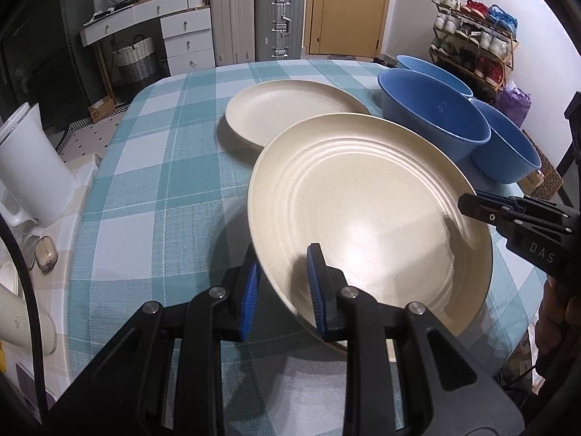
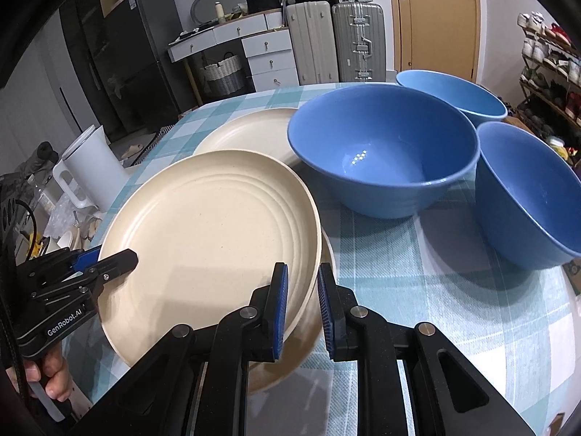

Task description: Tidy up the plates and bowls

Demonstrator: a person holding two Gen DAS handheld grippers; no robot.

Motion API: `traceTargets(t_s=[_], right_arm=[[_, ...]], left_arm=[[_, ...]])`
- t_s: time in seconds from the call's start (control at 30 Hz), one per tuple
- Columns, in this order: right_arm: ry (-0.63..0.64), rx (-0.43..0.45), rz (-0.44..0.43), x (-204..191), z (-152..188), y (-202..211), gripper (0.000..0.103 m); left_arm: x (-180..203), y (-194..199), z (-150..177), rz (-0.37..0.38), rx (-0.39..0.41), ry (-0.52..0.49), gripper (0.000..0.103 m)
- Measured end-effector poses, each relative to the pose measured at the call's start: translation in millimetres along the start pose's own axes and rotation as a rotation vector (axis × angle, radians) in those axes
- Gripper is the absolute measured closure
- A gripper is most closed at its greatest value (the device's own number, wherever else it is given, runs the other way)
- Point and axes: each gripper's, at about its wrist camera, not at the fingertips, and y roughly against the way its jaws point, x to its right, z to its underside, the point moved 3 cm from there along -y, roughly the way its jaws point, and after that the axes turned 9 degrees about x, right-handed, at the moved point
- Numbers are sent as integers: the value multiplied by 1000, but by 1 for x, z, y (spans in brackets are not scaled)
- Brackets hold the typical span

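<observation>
A large cream plate hangs tilted over the checked table. My left gripper is shut on its near left rim. My right gripper is shut on the opposite rim. Right under the held plate lies a second cream plate, mostly hidden. A third cream plate rests farther back on the cloth. Three blue bowls stand upright to the right: a big one, one nearer the right edge, and one behind.
A white jug and small clutter stand on a counter past the table's left edge. Beyond the far edge are drawers, two suitcases and a door. A shoe rack stands at the right.
</observation>
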Motion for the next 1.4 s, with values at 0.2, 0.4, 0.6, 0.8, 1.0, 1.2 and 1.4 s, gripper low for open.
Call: traceTargets(t_s=[0.2,0.4,0.6,0.8,1.0,1.2,1.4], right_arm=[[-1,-7,13,3,5,1,86],[-1,-19,20,3,10,-1,86],[24,-22,49,-2,13,-5,85],[27,-24,56,-3,13,-9,85],[36,-19,56,-3,14,-11,85],[40,-14,46,-1,14,-12,85],[33,-11,38,1,16,-11,85]], left_arm=[[6,-5,5,-7,-22,-33,80],[11,-7,7,-31,-32,-70,80],[14,-10,10,-40,-46,-93,79],[17,-14,13,-53,-52,-108,78],[18,-19,15,-79,-65,-124,77],[15,-24,18,-77,-76,-115,77],[15,-25,19,-77,-75,-122,76]])
